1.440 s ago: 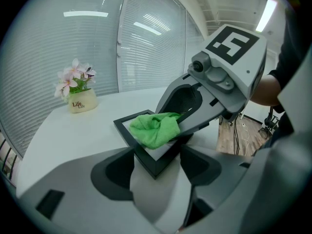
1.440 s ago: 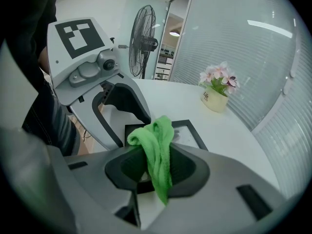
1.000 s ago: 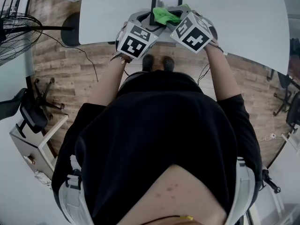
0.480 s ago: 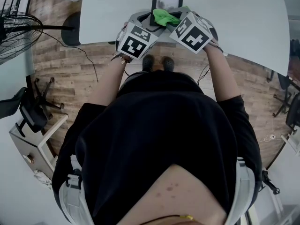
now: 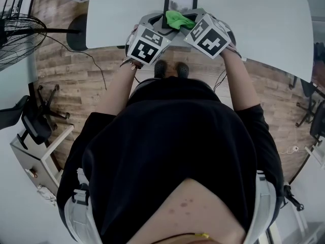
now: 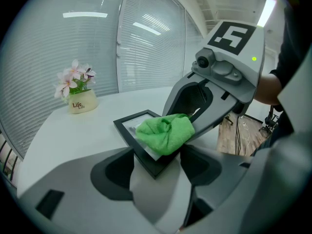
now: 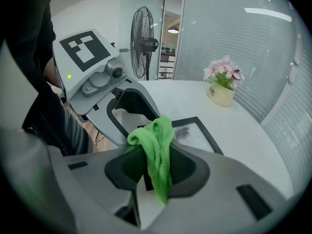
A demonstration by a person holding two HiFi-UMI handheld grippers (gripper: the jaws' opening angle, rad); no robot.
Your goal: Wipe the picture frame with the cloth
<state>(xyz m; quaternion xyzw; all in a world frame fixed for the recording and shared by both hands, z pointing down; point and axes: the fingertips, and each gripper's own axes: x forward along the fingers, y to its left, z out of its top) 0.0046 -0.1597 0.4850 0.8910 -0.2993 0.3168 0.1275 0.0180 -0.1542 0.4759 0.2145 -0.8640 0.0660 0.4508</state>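
A black picture frame (image 5: 180, 0) lies flat on the white table (image 5: 254, 19), close to its near edge. My left gripper (image 6: 157, 172) grips the frame's (image 6: 127, 126) near corner, with a jaw against each side. My right gripper (image 7: 158, 172) is shut on a bunched green cloth (image 7: 155, 140), which hangs down between its jaws. The cloth (image 6: 165, 131) presses on the glass near that same corner and covers part of the frame (image 7: 200, 135). In the head view the cloth (image 5: 177, 18) shows between the two marker cubes.
A small pot of pink flowers (image 6: 80, 101) stands farther back on the table. A standing fan (image 5: 15, 34) and an office chair (image 5: 30, 121) are on the wooden floor to the left. The table's near edge runs just under both grippers.
The cloth in the right gripper has slid a little to the left across the frame. The left gripper and the frame have stayed put.
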